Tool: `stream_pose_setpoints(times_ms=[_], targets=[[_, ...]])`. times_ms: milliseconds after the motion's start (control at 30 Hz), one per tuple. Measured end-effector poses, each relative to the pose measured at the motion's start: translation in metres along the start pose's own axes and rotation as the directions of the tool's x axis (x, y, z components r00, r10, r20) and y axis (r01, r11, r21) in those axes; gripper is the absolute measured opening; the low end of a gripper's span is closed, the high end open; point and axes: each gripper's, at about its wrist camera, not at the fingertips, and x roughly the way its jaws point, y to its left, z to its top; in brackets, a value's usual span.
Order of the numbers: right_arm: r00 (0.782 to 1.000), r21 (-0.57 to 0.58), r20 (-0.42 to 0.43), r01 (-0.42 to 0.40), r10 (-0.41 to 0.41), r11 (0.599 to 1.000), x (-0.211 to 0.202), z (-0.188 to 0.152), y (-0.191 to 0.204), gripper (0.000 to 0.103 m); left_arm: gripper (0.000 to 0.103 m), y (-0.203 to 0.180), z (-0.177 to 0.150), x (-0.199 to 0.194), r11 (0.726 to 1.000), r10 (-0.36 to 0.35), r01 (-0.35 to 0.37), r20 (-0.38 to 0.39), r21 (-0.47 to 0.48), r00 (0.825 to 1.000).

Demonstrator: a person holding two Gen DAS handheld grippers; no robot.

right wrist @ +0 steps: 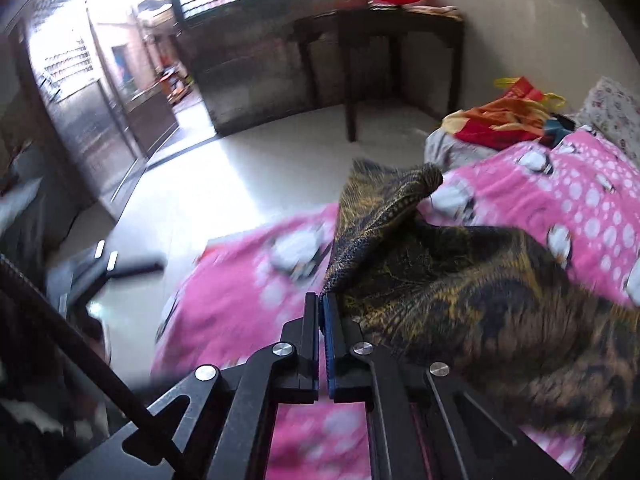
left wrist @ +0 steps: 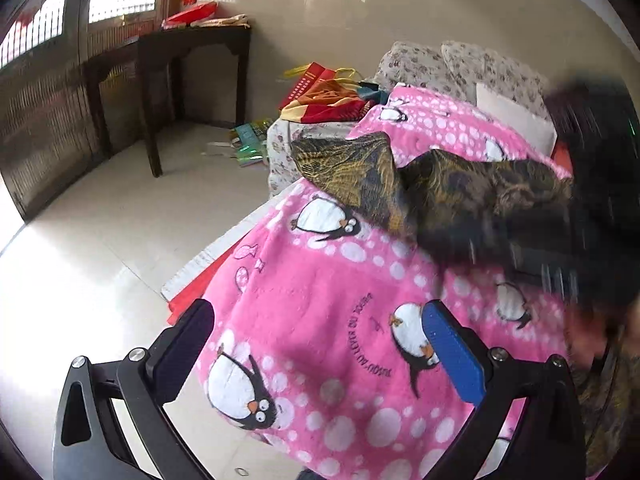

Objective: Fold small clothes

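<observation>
One small garment (right wrist: 460,280), dark with a gold pattern. It lies crumpled on my pink blanket (left wrist: 320,280), one corner raised.

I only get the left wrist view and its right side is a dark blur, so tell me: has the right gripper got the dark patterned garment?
Observer: Yes, the right gripper is shut on an edge of the dark patterned garment.
Operator: Where does the rest lie?
Observer: To the right of the fingers, bunched on the pink penguin blanket.
Operator: And my left gripper?
Observer: The left gripper is open, nothing between its fingers.
</observation>
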Motion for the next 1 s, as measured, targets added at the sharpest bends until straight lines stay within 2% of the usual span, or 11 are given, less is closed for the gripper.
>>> stream_pose_setpoints(times_ms=[133, 233, 267, 333, 400, 500, 567, 633, 700, 800, 1000], targets=[[0.996, -0.004, -0.027, -0.083, 0.083, 0.997, 0.007, -0.036, 0.019, 0.003, 0.103, -0.011, 0.01, 0.007, 0.999, -0.046, 0.045, -0.014, -0.028, 0.999], [0.999, 0.017, 0.006, -0.048, 0.048, 0.999, 0.004, -0.052, 0.024, 0.005, 0.103, -0.023, 0.029, 0.022, 0.999, -0.019, 0.018, -0.02, -0.049, 1.0], [0.999, 0.057, 0.04, -0.024, 0.022, 0.998, -0.005, -0.056, 0.018, 0.01, 0.103, -0.025, 0.035, 0.024, 0.998, -0.015, 0.014, -0.022, -0.068, 1.0], [0.995, 0.12, 0.085, 0.042, -0.053, 0.992, -0.021, -0.062, 0.008, 0.051, 0.103, -0.03, 0.055, 0.03, 0.994, 0.006, -0.008, -0.009, -0.112, 1.0], [0.98, 0.171, 0.127, 0.131, -0.154, 0.977, -0.038, -0.069, 0.0, 0.073, 0.103, -0.04, 0.069, 0.04, 0.991, 0.09, -0.093, -0.036, -0.096, 0.995], [0.96, 0.224, 0.149, 0.201, -0.237, 0.954, -0.05, -0.079, -0.008, 0.075, 0.103, -0.063, 0.085, 0.068, 0.961, 0.275, -0.274, -0.048, 0.024, 0.96], [0.958, 0.231, 0.14, 0.214, -0.25, 0.949, -0.047, -0.09, -0.01, 0.075, 0.1, -0.066, 0.086, 0.091, 0.951, 0.308, -0.302, -0.098, 0.065, 0.946], [0.961, 0.228, 0.105, 0.227, -0.256, 0.947, -0.04, -0.094, -0.011, 0.075, 0.076, -0.059, 0.082, 0.106, 0.935, 0.354, -0.349, -0.128, 0.058, 0.927], [0.96, 0.211, 0.116, 0.226, -0.254, 0.951, -0.041, -0.093, -0.007, 0.075, 0.038, -0.045, 0.079, 0.109, 0.95, 0.309, -0.312, -0.155, 0.001, 0.939], [0.963, 0.209, 0.112, 0.217, -0.244, 0.953, -0.039, -0.093, -0.007, 0.075, 0.012, -0.04, 0.076, 0.1, 0.953, 0.296, -0.301, -0.116, -0.023, 0.948], [0.962, 0.238, 0.13, 0.204, -0.239, 0.95, -0.034, -0.093, -0.009, 0.075, 0.006, -0.053, 0.046, 0.06, 0.965, 0.261, -0.26, 0.059, -0.026, 0.964]])
